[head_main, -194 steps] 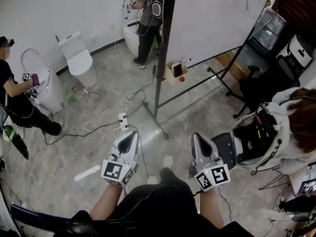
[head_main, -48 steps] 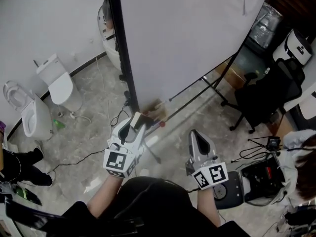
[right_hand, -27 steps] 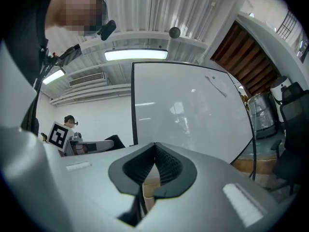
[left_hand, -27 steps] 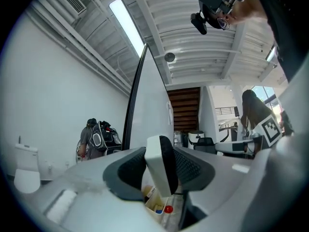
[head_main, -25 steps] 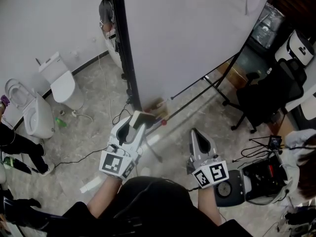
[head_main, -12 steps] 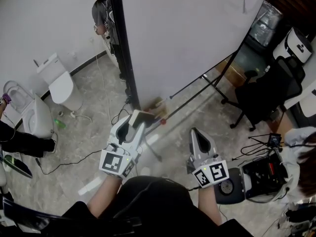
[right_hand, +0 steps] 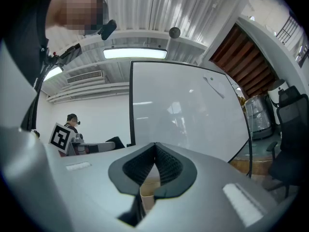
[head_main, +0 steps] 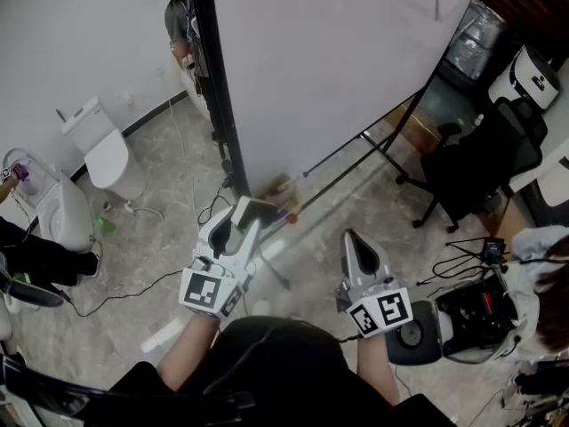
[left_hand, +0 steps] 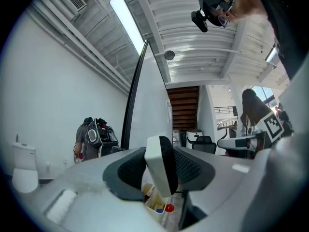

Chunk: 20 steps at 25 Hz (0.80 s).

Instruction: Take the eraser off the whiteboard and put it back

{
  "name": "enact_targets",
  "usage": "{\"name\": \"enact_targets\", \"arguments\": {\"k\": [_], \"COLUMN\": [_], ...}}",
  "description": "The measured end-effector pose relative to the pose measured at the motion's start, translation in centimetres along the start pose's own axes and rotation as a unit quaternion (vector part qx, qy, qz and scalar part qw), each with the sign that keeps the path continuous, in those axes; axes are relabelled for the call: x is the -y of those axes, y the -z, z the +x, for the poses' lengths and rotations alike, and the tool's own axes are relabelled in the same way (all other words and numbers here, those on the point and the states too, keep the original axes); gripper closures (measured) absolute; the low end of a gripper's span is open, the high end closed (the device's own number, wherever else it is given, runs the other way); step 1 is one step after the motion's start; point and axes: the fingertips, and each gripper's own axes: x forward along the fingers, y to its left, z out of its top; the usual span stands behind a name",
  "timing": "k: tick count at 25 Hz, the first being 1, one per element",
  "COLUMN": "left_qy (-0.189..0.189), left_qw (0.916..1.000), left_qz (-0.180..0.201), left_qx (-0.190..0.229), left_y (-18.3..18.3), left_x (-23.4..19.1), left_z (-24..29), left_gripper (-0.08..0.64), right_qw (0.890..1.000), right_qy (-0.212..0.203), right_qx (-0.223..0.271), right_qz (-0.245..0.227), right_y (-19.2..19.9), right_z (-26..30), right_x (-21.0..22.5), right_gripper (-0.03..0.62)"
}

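The eraser, a white block with a dark felt face, sits upright between the pads of my left gripper, which is shut on it. In the left gripper view the eraser fills the gap between the jaws, and the whiteboard stands just ahead with its black frame post at the left. That whiteboard is large, white and blank. My right gripper hangs level to the right, shut and empty; its pads meet at the tips and face the board.
A small open box with bits in it lies at the board's foot. Two toilets stand at the left wall. A black office chair and gear sit at the right. Cables cross the floor, and a person stands behind the board.
In the oldest frame both grippers were empty and far from the board. Since about two seconds ago the left one holds the eraser close to it. Over the last second neither gripper has moved.
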Motion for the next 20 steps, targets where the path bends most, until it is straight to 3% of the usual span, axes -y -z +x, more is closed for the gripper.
{"name": "enact_targets", "arguments": {"k": [16,20], "left_qy": [0.031,0.042], "left_qw": [0.9987,0.9968], "left_qz": [0.018,0.048], "left_qx": [-0.036,-0.048], "left_y": [2.6,3.5], "left_x": [0.3,0.4], "left_z": [3.2,4.5], "left_gripper": [0.383,0.382], "right_qw": [0.999,0.998], "right_qy": [0.043,0.057], "right_qx": [-0.002,-0.002], "right_qz": [-0.003,-0.004], "right_y": [0.1,0.0], "right_z": [-1.2,-1.5], "right_x": [1.5,1.9], "right_gripper": [0.583,0.583]}}
